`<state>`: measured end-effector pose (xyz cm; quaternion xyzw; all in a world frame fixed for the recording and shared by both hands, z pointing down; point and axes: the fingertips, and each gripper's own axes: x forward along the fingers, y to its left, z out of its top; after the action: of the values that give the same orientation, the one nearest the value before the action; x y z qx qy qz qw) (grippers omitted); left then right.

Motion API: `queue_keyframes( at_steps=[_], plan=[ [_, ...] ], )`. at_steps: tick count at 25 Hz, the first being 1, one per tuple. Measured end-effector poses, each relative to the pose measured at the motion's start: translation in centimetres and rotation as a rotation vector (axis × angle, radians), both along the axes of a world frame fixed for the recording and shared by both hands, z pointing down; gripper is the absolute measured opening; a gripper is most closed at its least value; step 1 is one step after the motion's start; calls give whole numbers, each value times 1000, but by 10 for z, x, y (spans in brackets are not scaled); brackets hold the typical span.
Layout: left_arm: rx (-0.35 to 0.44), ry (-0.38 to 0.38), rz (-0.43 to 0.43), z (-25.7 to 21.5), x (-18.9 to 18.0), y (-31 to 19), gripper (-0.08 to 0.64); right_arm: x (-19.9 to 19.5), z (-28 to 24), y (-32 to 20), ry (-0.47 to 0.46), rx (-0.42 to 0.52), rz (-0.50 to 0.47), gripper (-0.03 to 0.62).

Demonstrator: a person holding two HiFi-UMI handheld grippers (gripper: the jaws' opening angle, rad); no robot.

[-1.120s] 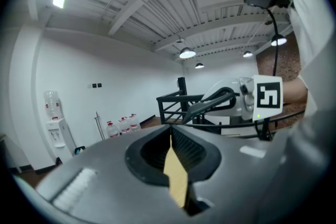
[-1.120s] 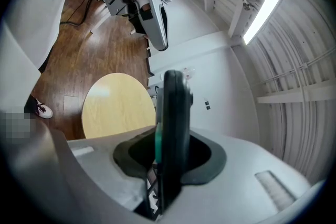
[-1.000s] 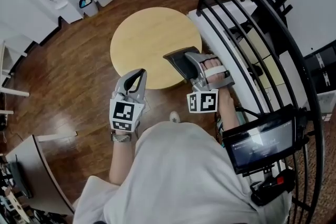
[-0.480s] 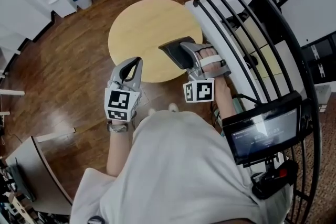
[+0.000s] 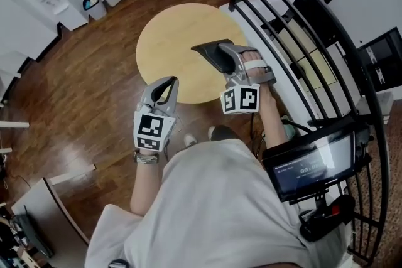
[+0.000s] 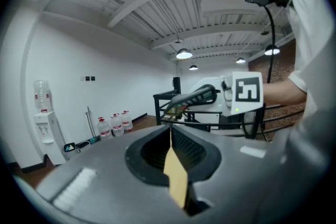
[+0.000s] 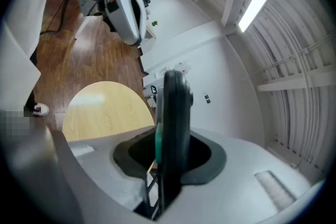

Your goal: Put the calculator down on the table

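**Between the right jaws: calculator not yet down**

Between the jaws of the right tongs [image 5: 225, 63] the calculator [image 5: 208, 53] sits clamped on edge. Its free end sticks out ahead of the tips. Below and ahead of these tongs lies the round table [image 5: 169, 41], and the calculator appears to hang above it without touching. The carry looks about done, while lowering and letting go are left. Off to the left, the left tongs [image 5: 166, 86] are clenched on nothing, by the table's near rim.
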<state>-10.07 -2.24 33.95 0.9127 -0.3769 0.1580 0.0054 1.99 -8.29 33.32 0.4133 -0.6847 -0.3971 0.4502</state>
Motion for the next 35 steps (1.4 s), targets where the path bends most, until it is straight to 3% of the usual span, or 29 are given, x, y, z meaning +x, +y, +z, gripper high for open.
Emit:
queue_keyframes(
  at_steps=[9,24,35],
  plan=[
    [-63,-29,45,18,12,2,11,13,56,-50,-47,-134,57,107],
    [-141,-63,-35,44,48,-83,12,27,135,-120,-295,-369,94,107],
    [-255,-71,-153,86,26,-108,12,22,181,-136,-493,-560,115,107]
  ],
)
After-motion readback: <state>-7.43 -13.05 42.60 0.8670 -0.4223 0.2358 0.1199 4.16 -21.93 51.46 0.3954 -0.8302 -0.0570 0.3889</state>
